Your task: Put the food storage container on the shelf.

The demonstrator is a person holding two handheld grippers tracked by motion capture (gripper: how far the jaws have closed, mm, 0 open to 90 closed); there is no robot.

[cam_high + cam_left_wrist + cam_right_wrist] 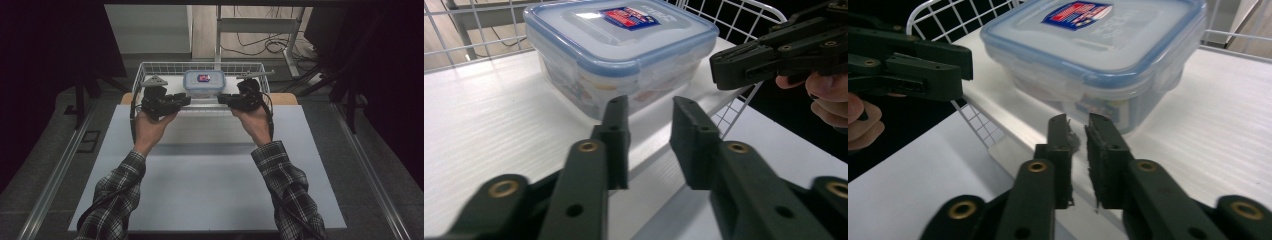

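In the high view, a clear plastic container [204, 83] with a blue-rimmed lid sits in a white wire basket [150, 67] at the far edge of the counter [210, 170]. The left gripper [185, 100] and the right gripper [222, 98] point inward at it from either side, just short of its near corners.

In the left gripper view, the container [624, 47] rests on the basket's white floor, just ahead of the fingers [616, 135], which stand moderately apart with nothing between them. The right gripper [716, 67] reaches in from the right (a hand behind it).

In the right gripper view, the fingers [1103, 155] leave only a narrow gap, empty, with the container [1098, 55] close ahead. The left gripper [968, 67] shows at the left, over the basket's rim [973, 122].
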